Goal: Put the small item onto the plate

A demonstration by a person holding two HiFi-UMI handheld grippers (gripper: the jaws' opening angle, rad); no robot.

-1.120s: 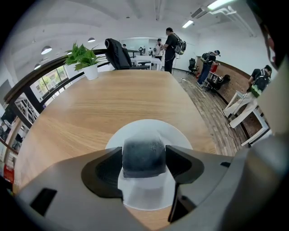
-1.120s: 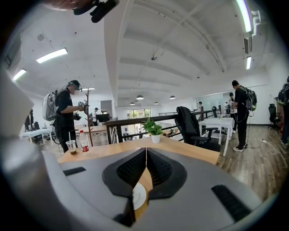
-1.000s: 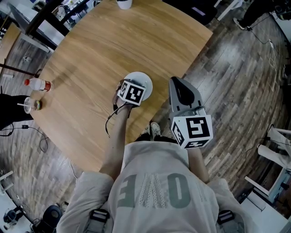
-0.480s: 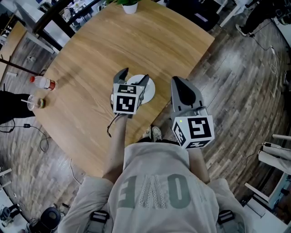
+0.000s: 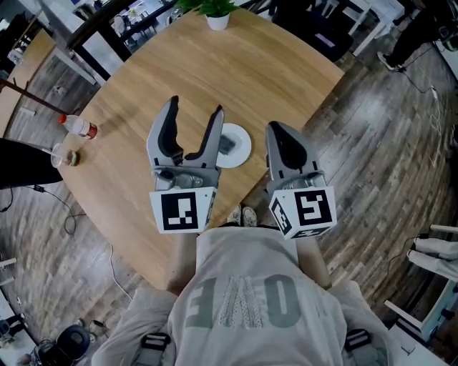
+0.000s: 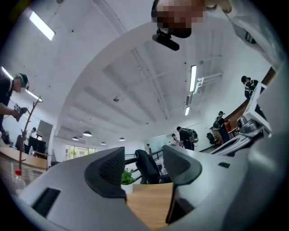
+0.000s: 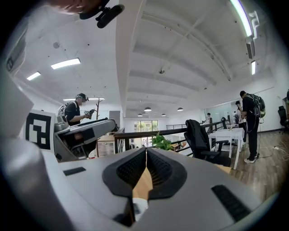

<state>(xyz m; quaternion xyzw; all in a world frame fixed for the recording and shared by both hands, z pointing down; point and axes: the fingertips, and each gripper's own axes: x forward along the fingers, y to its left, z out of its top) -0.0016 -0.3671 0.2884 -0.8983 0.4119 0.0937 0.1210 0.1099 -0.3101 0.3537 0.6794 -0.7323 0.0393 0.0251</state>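
A white plate [image 5: 242, 151] rests near the round wooden table's near edge, and a small dark grey item [image 5: 227, 145] lies on it. My left gripper [image 5: 192, 120] is held up above the table, just left of the plate and tilted forward. Its jaws stand wide apart and are closing, with nothing between them. The left gripper view shows only table wood [image 6: 149, 205] between the left gripper's [image 6: 143, 169] pads. My right gripper [image 5: 285, 143] hangs off the table's edge to the right of the plate, shut and empty. In its own view the right gripper's [image 7: 146, 168] pads meet.
A red-capped bottle [image 5: 79, 126] and a cup [image 5: 61, 155] stand at the table's left edge. A potted plant [image 5: 217, 16] stands at the far edge. Dark plank floor [image 5: 372, 143] surrounds the table. People, chairs and desks fill the room beyond.
My left gripper has lifted off the plate and drawn back towards me with its jaws apart. The dark item now lies uncovered on the plate. The right gripper has barely moved.
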